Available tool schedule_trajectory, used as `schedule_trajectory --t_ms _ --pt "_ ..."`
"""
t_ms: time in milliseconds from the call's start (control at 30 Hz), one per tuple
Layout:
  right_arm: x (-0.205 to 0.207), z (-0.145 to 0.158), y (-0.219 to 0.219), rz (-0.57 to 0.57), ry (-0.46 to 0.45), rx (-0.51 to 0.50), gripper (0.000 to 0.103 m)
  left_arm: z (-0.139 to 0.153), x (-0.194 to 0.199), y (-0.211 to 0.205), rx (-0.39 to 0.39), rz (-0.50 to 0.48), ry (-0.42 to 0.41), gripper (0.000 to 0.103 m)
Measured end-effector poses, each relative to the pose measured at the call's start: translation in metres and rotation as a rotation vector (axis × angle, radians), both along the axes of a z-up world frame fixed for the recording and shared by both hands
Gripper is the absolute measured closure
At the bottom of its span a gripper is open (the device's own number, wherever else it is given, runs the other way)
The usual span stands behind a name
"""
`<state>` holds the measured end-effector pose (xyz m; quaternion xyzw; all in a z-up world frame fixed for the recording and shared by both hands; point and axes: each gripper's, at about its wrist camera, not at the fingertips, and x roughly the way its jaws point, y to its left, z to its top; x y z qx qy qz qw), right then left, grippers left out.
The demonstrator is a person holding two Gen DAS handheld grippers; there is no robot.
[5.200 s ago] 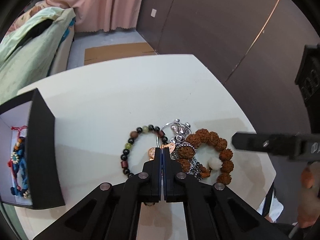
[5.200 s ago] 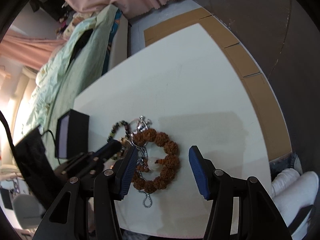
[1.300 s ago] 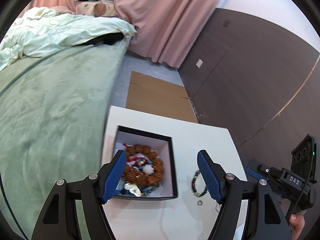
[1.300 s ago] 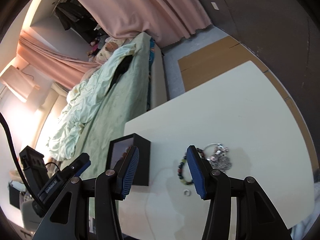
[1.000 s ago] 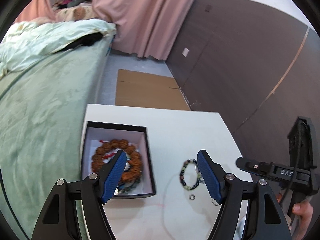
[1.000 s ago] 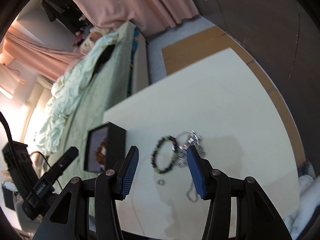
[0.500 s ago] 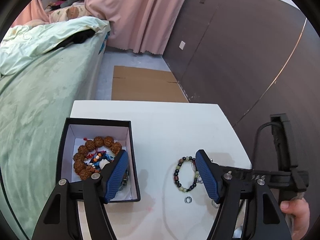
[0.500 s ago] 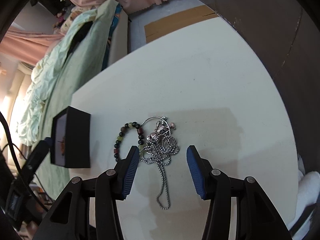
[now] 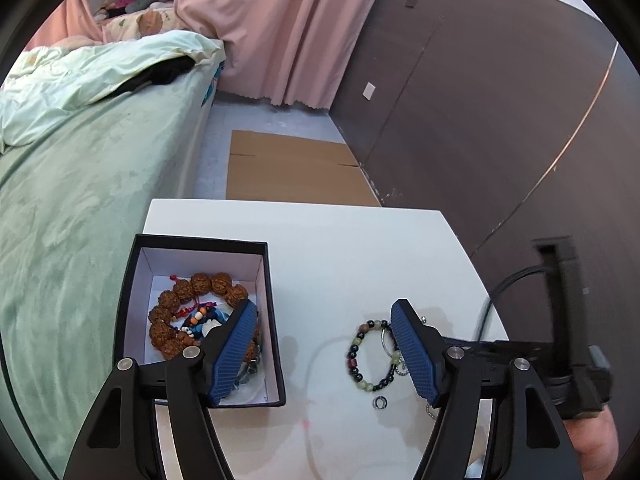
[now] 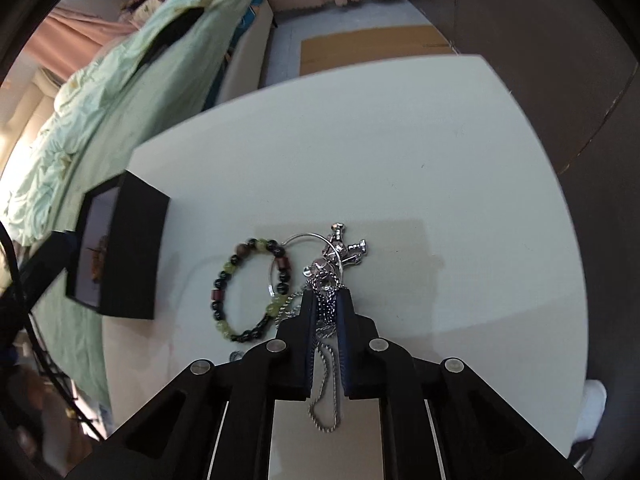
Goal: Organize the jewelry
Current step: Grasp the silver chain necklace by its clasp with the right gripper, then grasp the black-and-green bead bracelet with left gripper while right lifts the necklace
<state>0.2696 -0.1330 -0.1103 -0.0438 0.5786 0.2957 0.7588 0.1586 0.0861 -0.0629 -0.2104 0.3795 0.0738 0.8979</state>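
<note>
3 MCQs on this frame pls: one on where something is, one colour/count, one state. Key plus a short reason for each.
1. Where does the brown seed-bead bracelet lie?
A. On the bed
B. Inside the black box
C. On the cardboard sheet

2. How many small loose rings lie on the table just below the dark beaded bracelet in the left wrist view?
A. One
B. Three
C. Five

3. What is between the pads of the right gripper?
A. The dark beaded bracelet
B. Nothing
C. The silver chain necklace

Key: 1 B, its beads curve along the box's white lining. 2 A, a single ring sits there. 3 C, the jaws are closing with the chain strands between the pads, its tail hanging below them.
</note>
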Motion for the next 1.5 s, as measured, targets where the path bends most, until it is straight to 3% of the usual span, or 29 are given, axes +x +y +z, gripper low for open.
schedule_trajectory --t_ms 333,567,700,867,1233,1367,1500 --pt "0.0 0.046 -0.039 -0.074 -0.042 0.257 0.092 0.0 0.0 -0.018 0.029 -0.044 -0.007 0.032" --pt "-0.004 0.089 -0.07 -0.119 -0.142 0.483 0.094 -0.001 0.009 -0.033 0.047 -0.085 -0.012 0.033" --pt "-0.007 0.108 -0.079 -0.132 -0.204 0.575 0.094 -0.006 0.015 -0.041 0.056 -0.108 0.009 0.041" --pt "-0.01 0.123 -0.092 -0.148 -0.239 0.679 0.094 -0.014 0.023 -0.056 0.078 -0.149 0.031 0.042" --pt "-0.016 0.149 -0.093 -0.166 -0.283 0.803 0.094 -0.046 0.043 -0.091 0.129 -0.248 0.124 0.044" --pt "-0.012 0.143 -0.091 -0.171 -0.258 0.812 0.094 -0.065 0.05 -0.098 0.138 -0.265 0.19 0.057" --pt "0.003 0.122 -0.098 -0.212 -0.199 0.771 0.094 -0.073 0.051 -0.101 0.169 -0.259 0.204 0.063"
